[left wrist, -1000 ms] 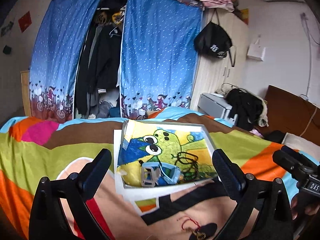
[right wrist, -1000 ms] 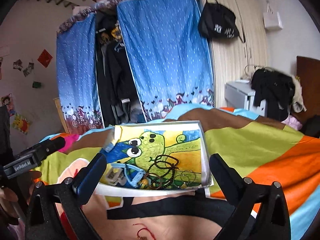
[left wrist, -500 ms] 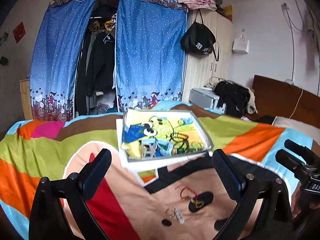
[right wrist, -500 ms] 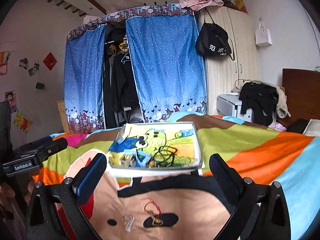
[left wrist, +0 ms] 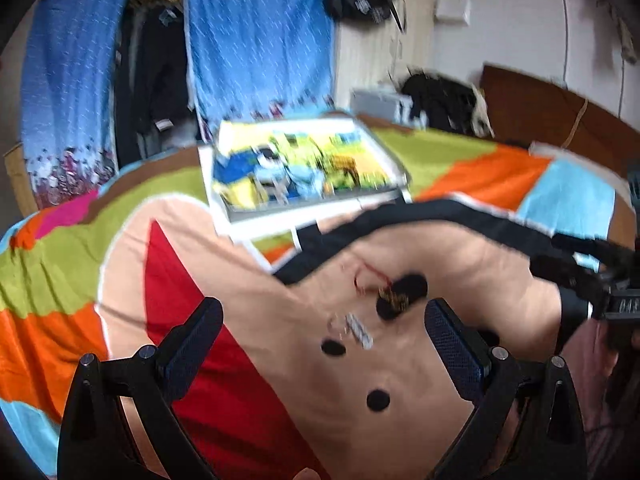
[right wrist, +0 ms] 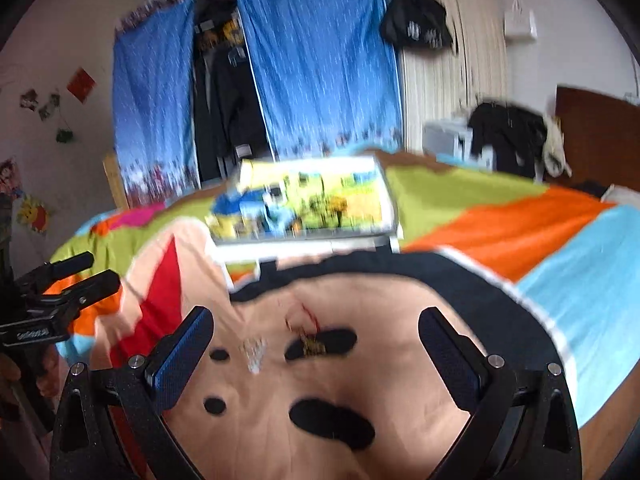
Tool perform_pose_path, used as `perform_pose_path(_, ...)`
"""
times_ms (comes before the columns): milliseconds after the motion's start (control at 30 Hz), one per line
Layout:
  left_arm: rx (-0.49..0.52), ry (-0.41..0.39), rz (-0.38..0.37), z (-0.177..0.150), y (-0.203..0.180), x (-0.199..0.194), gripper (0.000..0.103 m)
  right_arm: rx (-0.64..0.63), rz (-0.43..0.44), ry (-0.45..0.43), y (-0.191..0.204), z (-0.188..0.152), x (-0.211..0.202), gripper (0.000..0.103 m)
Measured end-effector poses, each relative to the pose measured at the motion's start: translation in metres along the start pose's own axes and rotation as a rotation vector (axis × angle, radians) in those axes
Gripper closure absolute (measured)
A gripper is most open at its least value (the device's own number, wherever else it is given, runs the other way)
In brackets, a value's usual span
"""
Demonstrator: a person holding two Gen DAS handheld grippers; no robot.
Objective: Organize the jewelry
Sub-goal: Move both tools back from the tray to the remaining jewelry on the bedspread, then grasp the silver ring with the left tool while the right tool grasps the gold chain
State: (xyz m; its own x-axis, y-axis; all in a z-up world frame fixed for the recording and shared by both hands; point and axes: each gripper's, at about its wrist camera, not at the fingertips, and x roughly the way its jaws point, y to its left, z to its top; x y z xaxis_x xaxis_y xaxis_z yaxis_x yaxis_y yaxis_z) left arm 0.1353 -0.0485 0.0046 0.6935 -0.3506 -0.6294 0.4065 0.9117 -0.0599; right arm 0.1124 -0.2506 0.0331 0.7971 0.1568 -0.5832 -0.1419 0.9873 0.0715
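Note:
A shallow box with a cartoon lining (left wrist: 384,152) (right wrist: 386,200) lies far out on the bed, holding blurred jewelry pieces. On the bedspread nearer me lie a red cord with a gold charm (left wrist: 394,296) (right wrist: 310,340) and a small silver piece (left wrist: 358,330) (right wrist: 254,354). My left gripper (left wrist: 324,344) is open and empty, just short of the silver piece. My right gripper (right wrist: 316,344) is open and empty, with the red cord between its fingers' line of sight. Each gripper shows at the other view's edge (left wrist: 592,284) (right wrist: 60,296).
A colourful patchwork bedspread (right wrist: 500,232) covers the bed. Blue curtains (right wrist: 320,60) hang around an open wardrobe behind it. A black bag (right wrist: 416,28) hangs on a cabinet, dark clothes (right wrist: 504,128) lie at the right, and a wooden headboard (left wrist: 560,120) stands at far right.
Both views have pulled back and tilted down, now blurred by motion. The box looks farther away, and the red cord and silver piece have come closer to both open grippers.

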Motion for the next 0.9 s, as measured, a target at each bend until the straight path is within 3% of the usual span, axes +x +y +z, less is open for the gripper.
perform_pose_path(333, 0.1, 0.251, -0.002, -0.017, 0.008, 0.078, 0.004, 0.1, 0.03, 0.254, -0.019, -0.014, 0.058, 0.0)
perform_pose_path(533, 0.026, 0.314, -0.056, -0.017, 0.031, 0.112, 0.006, 0.154, 0.064, 0.379, -0.029, -0.019, 0.1, 0.0)
perform_pose_path(633, 0.003, 0.341, -0.1, -0.016, 0.038, 0.125, 0.017, 0.135, 0.054, 0.416, -0.028, -0.02, 0.119, 0.0)
perform_pose_path(700, 0.001, 0.361, -0.129, -0.016, 0.039, 0.132, 0.029, 0.097, 0.036, 0.433, -0.027, -0.021, 0.131, 0.0)
perform_pose_path(900, 0.056, 0.407, -0.239, -0.016, 0.036, 0.149, 0.055, 0.03, 0.052, 0.481, -0.026, -0.026, 0.157, 0.0)
